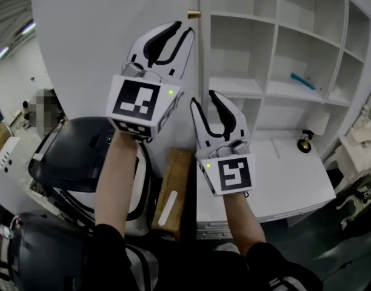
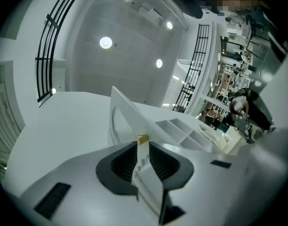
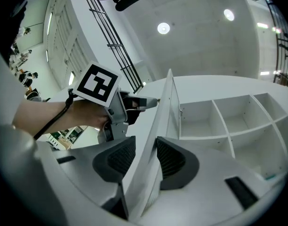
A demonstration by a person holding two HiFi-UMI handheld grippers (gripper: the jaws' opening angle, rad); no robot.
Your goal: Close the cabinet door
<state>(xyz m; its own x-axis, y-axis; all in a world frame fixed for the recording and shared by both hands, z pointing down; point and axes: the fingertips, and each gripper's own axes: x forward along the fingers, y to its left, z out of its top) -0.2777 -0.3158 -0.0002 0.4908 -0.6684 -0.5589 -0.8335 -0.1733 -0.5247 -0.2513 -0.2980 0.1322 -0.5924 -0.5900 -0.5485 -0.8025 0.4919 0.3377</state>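
Observation:
The white cabinet door (image 1: pixel 100 35) stands open in the head view, its free edge toward the shelves, with a brass knob (image 1: pixel 193 14) near the top. My left gripper (image 1: pixel 182 28) is raised just below the knob. In the left gripper view the left gripper (image 2: pixel 143 147) straddles the door edge (image 2: pixel 151 182), with the knob (image 2: pixel 142 139) just past its tips; it looks open. My right gripper (image 1: pixel 203 97) is lower, open. In the right gripper view the right gripper (image 3: pixel 145 142) has the door edge (image 3: pixel 165 102) between its pads, which are apart from it.
White open shelves (image 1: pixel 282 41) fill the right, with a blue item (image 1: pixel 302 80) on one shelf. A white counter (image 1: pixel 294 174) below carries a small dark object (image 1: pixel 305 143). A black chair (image 1: pixel 82 156) and a wooden plank (image 1: pixel 171 193) stand at lower left.

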